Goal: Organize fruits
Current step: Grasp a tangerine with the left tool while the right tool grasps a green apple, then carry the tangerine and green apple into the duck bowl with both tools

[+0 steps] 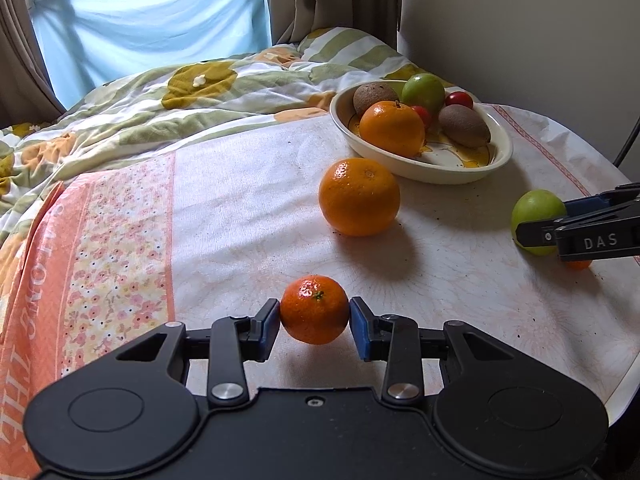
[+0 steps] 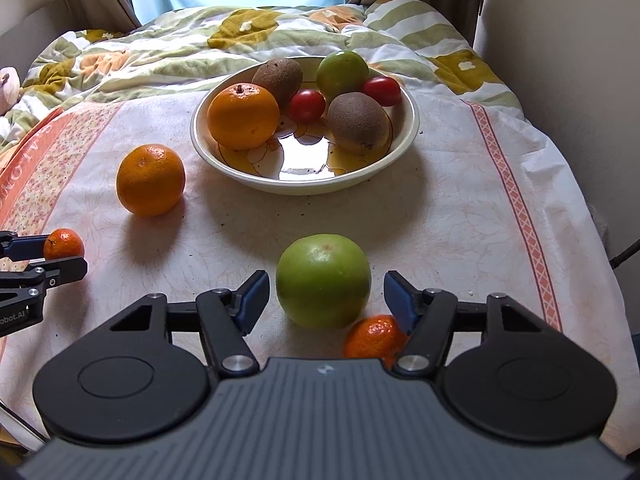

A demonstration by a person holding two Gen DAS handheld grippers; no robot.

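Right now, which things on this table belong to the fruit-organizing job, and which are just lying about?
Job:
- small orange mandarin clamped in the left gripper
- round green apple between the open right gripper fingers
- large loose orange
- second small mandarin
- cream ceramic bowl holding fruit

Lying about:
- floral quilt
- blue curtain
- patterned tablecloth

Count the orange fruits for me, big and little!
4. One orange in the bowl, one orange beside it, a mandarin in the left jaws, another mandarin behind the green apple.
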